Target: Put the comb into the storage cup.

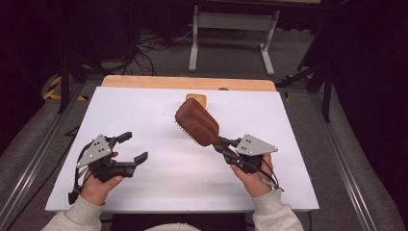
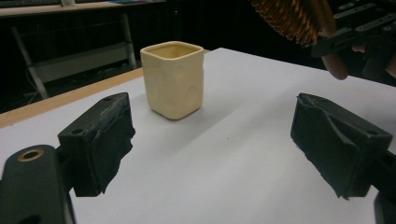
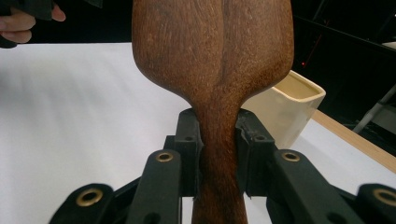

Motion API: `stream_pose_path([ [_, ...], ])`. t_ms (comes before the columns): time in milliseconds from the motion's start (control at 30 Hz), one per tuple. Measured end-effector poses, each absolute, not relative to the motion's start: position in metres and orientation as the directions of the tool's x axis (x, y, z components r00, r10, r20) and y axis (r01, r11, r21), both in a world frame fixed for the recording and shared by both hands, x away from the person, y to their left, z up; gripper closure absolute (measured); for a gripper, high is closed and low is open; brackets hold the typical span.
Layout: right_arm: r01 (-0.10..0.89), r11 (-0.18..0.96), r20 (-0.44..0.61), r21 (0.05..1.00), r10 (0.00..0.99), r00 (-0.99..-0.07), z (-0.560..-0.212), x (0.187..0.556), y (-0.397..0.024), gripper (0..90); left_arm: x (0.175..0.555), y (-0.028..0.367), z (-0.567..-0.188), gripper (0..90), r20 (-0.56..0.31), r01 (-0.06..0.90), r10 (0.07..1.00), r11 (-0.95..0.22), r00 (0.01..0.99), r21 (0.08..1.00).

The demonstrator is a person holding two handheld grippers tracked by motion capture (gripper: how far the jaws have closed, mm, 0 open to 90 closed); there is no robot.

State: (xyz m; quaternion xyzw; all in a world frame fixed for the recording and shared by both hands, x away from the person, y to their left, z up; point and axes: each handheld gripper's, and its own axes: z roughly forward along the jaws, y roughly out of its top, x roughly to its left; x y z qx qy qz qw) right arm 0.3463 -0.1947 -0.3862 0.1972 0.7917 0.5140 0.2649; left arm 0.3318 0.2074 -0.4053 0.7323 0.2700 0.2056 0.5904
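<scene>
Right gripper (image 1: 226, 146) clamped on the narrow neck of the wooden hairbrush (image 1: 197, 121), jaws pressed to either side of the handle in the right gripper view, paddle head raised clear of the table (image 1: 144, 192) and angled toward its far edge. Bristles facing down and left in the high view, smooth wooden back turned up. Just beyond the brush head, a cream square cup (image 2: 173, 78) standing upright near the middle of the far edge, open mouth up, nothing in it as far as can be seen. Left gripper (image 1: 131, 147) hovering over the near left part of the table, jaws wide apart and holding nothing, pointed at the cup. Biggest risk from here, by the look of it: grip only on a slim, polished neck with a heavy head far out front, so likely to pivot or slide between the pads on any quick tilt. Second worry: a broad paddle against a narrow cup mouth, so a head-first entry probably jams on the rim or knocks the light cup over toward the wooden strip (image 1: 144, 81) at the far edge. Nothing steadying the cup, either.
</scene>
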Motion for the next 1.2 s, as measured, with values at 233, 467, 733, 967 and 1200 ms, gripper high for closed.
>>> stream_pose_path([
  [233,0.026,0.394,-0.228,0.919,0.583,-0.779,-0.391,0.344,-0.189,72.8,0.338,0.195,-0.398,13.0,-0.034,0.170,0.626,-0.158,0.779,0.973],
  [467,0.019,0.392,-0.231,0.920,0.580,-0.781,-0.393,0.342,-0.185,72.8,0.342,0.181,-0.389,13.3,-0.021,0.154,0.618,-0.163,0.786,0.975],
  [733,0.013,0.395,-0.238,0.918,0.578,-0.781,-0.394,0.341,-0.183,72.8,0.346,0.165,-0.381,16.1,-0.016,0.147,0.600,-0.169,0.800,0.975],
  [967,0.011,0.393,-0.239,0.919,0.581,-0.778,-0.394,0.340,-0.183,72.8,0.350,0.153,-0.371,16.3,-0.024,0.143,0.576,-0.163,0.817,0.976],
  [1200,0.009,0.395,-0.241,0.919,0.579,-0.779,-0.395,0.340,-0.182,72.8,0.354,0.140,-0.361,16.8,-0.050,0.160,0.536,-0.160,0.843,0.974],
])
